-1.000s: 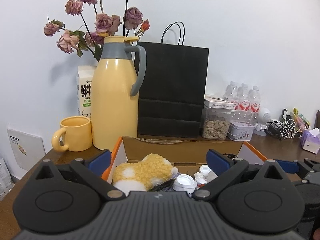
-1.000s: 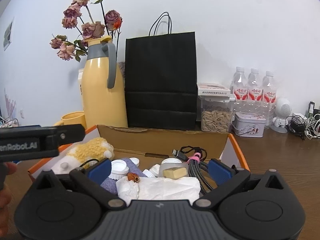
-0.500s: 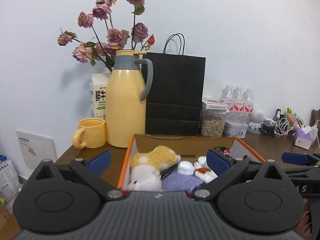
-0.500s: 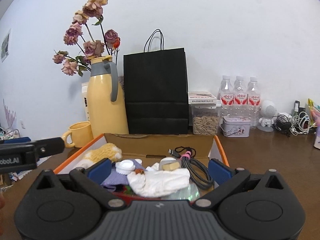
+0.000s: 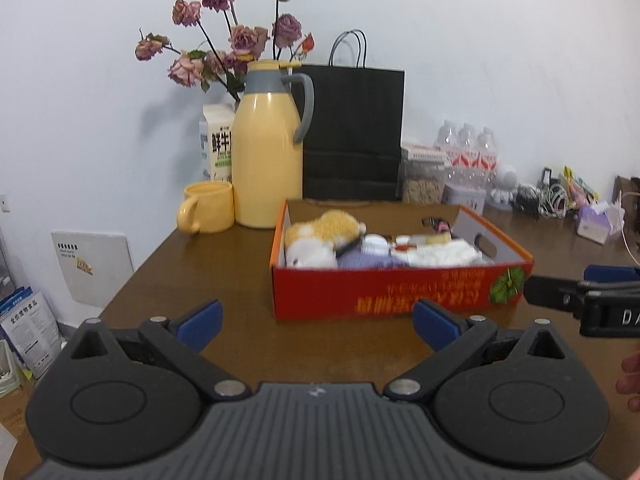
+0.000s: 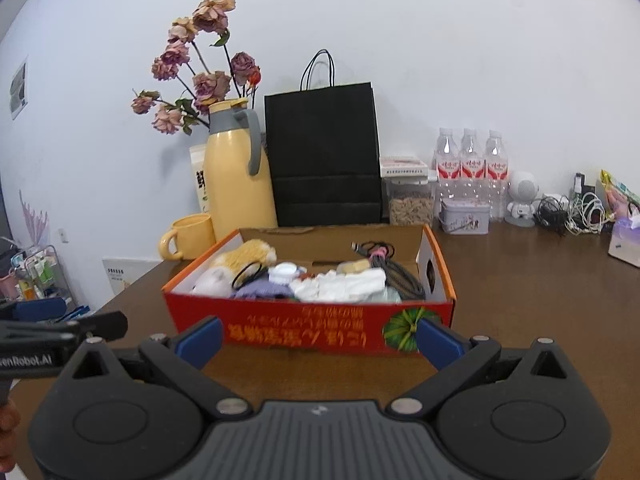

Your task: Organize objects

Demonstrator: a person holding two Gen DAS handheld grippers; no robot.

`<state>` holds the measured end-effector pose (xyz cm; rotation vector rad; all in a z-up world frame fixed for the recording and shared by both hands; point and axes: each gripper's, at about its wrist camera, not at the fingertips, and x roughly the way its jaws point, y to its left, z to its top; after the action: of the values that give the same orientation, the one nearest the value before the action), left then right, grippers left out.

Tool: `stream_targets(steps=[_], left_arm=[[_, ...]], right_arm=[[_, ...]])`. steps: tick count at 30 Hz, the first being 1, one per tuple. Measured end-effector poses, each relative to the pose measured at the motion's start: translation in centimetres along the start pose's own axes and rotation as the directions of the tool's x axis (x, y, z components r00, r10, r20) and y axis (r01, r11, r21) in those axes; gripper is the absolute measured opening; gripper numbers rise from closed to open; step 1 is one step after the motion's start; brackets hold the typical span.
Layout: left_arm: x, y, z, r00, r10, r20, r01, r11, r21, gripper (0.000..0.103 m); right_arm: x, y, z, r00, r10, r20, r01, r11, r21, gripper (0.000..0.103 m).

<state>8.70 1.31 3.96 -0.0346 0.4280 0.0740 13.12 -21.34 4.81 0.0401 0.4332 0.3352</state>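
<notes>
Apparently empty grippers (image 5: 316,322) before box (image 5: 384,292)

Yellow jug (image 5: 267,168) beside its matching mug (image 5: 208,207), black paper bag (image 5: 353,132) standing behind, water bottles (image 6: 471,168) lined along the wall.

We hold our left hand-held gripper (image 5: 316,322) level, its blue-padded fingers (image 5: 200,320) spread wide and empty. Our right hand-held gripper (image 6: 318,336) is level alongside it, fingers (image 6: 438,342) equally wide apart, gripping nothing.
</notes>
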Motion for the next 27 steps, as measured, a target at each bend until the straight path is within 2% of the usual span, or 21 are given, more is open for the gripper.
stream_targets(steps=[11,27], left_arm=[[-1.0,0.0,-1.9,0.999,-0.006,-0.043,0.006,1.000,-0.010,0.103],[-1.0,-0.1,-2.1,0.999,-0.006,-0.047,0.005,1.000,-0.012,0.103]], right_arm=[[-1.4,0.0,-2.3,0.998,-0.017,-0.063,0.017,1.000,0.005,0.103],[-1.3,-0.1,-2.5,0.997,-0.024,-0.070,0.025,1.000,0.007,0.103]])
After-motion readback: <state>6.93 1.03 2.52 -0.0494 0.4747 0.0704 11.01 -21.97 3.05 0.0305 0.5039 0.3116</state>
